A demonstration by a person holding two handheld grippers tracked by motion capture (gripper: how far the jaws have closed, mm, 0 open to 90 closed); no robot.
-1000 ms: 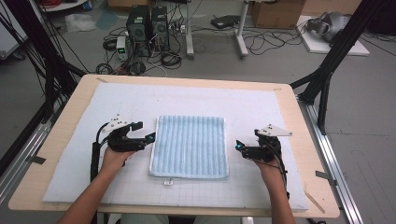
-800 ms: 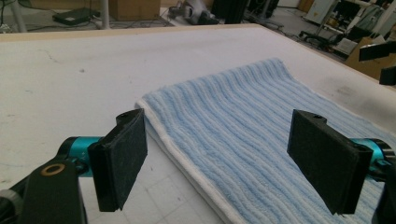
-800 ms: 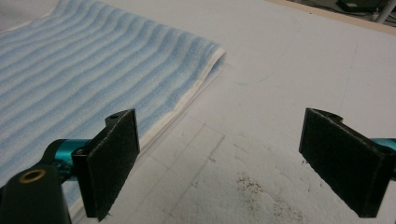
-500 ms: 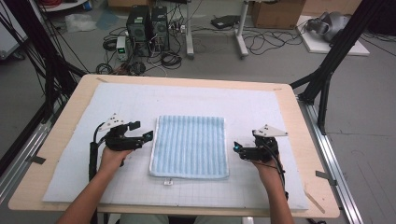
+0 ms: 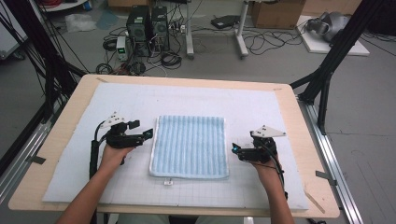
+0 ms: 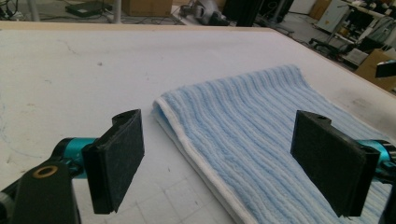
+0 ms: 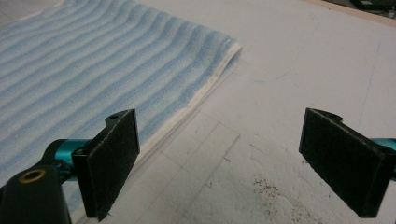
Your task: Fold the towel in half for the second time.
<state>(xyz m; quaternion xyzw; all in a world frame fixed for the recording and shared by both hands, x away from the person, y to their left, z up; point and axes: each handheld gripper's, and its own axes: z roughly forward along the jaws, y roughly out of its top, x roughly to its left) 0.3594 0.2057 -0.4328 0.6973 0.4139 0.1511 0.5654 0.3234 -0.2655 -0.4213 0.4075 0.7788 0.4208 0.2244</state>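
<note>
While the folded blue striped towel (image 5: 190,146) lies flat, left claw (image 5: 148,133) at nine o'clock and right claw (image 5: 234,150) at three o'clock both gape wide.

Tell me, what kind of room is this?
Probably a lab or workshop. Computer towers and tangled cables sit on the floor, and a black frame stands around the table holding a towel.

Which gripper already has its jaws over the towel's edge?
The left gripper: its jaws straddle the towel's white border. The right gripper is open over bare mat beside the towel's other side.
</note>
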